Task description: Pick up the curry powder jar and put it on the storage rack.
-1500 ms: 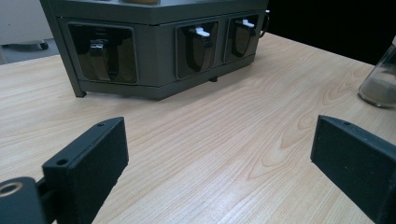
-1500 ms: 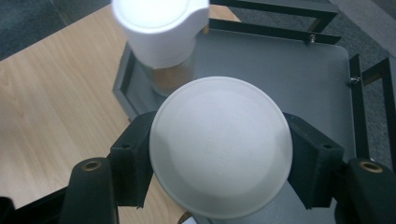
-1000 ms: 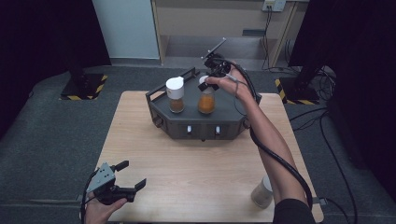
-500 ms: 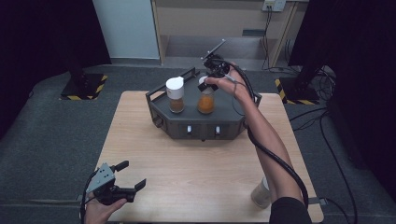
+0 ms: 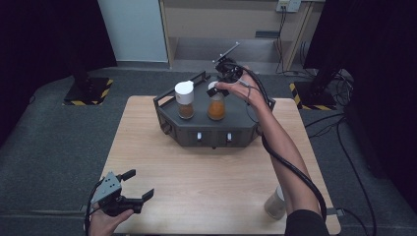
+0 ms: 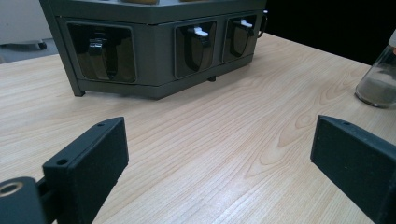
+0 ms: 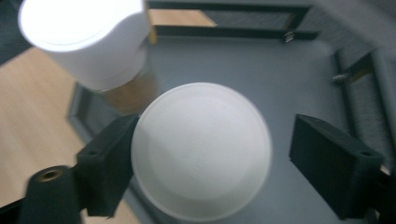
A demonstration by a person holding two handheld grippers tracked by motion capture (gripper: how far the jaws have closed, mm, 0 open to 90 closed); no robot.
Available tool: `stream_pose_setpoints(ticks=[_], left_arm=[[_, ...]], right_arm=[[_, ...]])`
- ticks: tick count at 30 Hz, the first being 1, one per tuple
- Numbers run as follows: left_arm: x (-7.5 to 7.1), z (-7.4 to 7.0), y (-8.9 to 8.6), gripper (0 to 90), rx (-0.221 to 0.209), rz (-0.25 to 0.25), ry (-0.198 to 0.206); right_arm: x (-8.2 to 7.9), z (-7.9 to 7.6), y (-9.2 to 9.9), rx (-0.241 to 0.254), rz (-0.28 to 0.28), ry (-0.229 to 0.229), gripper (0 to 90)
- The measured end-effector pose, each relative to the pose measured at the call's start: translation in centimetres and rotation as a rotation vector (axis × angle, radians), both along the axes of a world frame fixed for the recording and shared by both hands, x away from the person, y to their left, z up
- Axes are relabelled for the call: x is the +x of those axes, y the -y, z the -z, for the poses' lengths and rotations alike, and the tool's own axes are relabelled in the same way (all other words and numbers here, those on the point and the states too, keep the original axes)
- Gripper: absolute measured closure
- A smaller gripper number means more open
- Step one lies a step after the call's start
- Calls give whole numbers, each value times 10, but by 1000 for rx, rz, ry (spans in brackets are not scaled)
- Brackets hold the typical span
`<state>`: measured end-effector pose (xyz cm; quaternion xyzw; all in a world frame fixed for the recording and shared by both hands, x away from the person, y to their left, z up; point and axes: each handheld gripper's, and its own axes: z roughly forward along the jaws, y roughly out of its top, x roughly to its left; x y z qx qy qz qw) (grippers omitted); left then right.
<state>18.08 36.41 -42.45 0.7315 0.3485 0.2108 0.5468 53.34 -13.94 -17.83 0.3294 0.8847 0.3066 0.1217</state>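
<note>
Two jars stand in the dark rack at the far side of the table; the right gripper hovers over the one with orange contents, the orange jar. Its jaws have just been opening. In the right gripper view the jar's white lid lies between the fingers: the left finger sits at the lid's rim, possibly touching it, though blur prevents certainty, while the right finger stands well clear. No pinch is judged to remain, and the jar rests seated in the rack.

The step in hand appears to be release and withdrawal. It is done well by spreading until both pads are free of the rim, then lifting straight up before moving sideways, so the jar is not dragged or tipped.

Clearances: the second jar, also white-lidded, stands just beyond the left finger, so room on that side is tight. Beyond the right finger the rack floor is bare up to its rail.

The left gripper rests low over bare tabletop, its fingers spread wide with nothing between them. A third jar stands beyond its right finger, near the table edge.
</note>
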Motion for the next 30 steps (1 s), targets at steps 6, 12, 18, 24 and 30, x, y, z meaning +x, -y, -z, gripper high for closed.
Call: stream_pose_setpoints(ticks=[6,12,18,24,30], left_arm=[[0,0,0,35,2,1,0],[0,0,1,35,6,1,0],[0,-1,2,35,9,2,0],[0,-1,2,35,10,1,-1],[0,-1,2,35,9,3,0]], right_arm=[[-8,-6,18,60,14,22,64],[-26,-18,32,90,6,71,51],[-46,-35,52,120,-26,104,50],[-68,-46,72,133,-77,146,58],[-91,-49,91,166,-102,186,57]])
